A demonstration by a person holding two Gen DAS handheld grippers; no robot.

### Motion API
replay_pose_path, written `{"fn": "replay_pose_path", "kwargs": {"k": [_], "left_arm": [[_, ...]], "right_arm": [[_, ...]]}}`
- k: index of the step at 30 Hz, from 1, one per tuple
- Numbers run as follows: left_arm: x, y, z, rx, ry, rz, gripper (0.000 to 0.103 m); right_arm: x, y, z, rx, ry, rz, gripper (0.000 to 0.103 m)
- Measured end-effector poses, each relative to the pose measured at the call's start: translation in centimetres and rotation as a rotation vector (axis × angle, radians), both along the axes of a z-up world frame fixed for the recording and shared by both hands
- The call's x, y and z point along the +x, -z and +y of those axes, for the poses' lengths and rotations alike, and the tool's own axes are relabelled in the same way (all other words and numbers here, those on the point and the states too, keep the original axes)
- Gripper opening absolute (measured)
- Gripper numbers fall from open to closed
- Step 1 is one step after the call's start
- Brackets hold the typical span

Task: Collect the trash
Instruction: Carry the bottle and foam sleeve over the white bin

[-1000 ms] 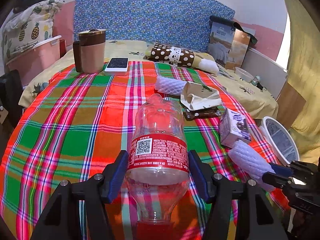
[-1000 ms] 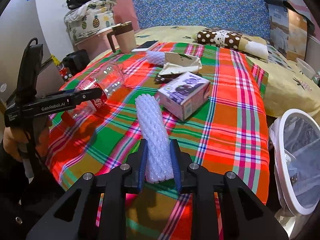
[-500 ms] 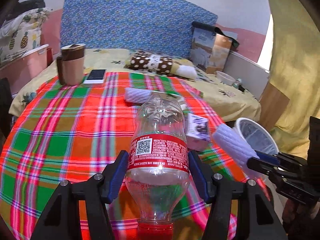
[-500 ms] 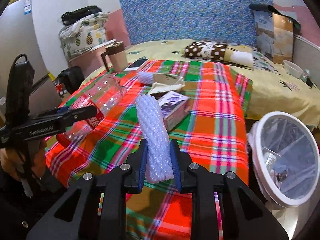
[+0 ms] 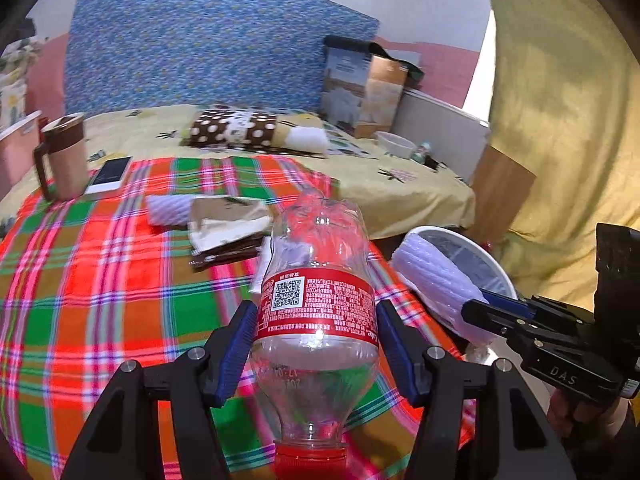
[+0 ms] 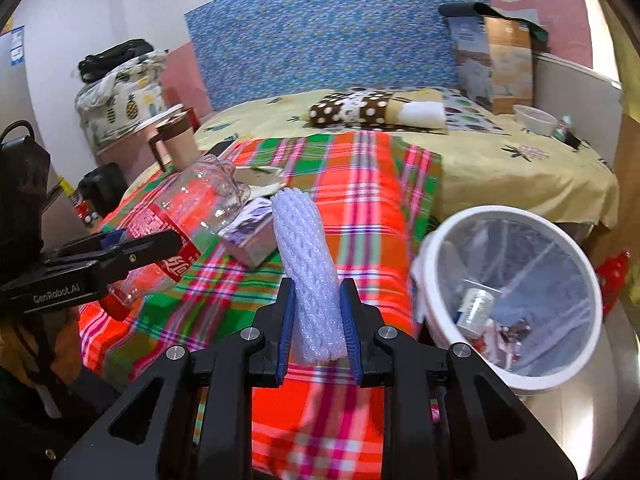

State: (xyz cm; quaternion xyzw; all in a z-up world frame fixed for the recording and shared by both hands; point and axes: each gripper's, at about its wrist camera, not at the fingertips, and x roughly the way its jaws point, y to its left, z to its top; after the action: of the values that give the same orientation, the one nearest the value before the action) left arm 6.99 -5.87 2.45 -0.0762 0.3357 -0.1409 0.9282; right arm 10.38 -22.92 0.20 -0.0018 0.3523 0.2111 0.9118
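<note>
While clamped, foam sleeve juts beyond right claw.

Clear bottle, foam sleeve — both aloft

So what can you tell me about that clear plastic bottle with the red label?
The bottle is clear, thin plastic, empty and somewhat crumpled, with a red cap and a red label carrying white print and a QR code. The left gripper clamps it across the label between blue pads, cap end toward the camera, base pointing away. It is lifted off the plaid blanket, tilted, touching nothing but the pads.
</note>
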Motion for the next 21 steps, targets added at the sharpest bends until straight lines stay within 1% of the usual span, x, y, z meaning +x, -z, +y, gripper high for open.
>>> {"fn": "replay_pose_path", "kwargs": {"k": [9, 11, 21], "left_arm": [[2.3, 0.3, -5.1, 0.012, 0.111, 0.007, 0.061], [2.8, 0.4, -6.4, 0.014, 0.135, 0.011, 0.061], [5.4, 1.4, -11.9, 0.024, 0.245, 0.027, 0.061]], "right_arm": [[0.4, 0.0, -3.8, -0.003, 0.108, -0.007, 0.025], [0.4, 0.2, -5.4, -0.004, 0.150, 0.000, 0.025], [0.9, 1.0, -8.9, 0.004, 0.259, 0.027, 0.025]]}}
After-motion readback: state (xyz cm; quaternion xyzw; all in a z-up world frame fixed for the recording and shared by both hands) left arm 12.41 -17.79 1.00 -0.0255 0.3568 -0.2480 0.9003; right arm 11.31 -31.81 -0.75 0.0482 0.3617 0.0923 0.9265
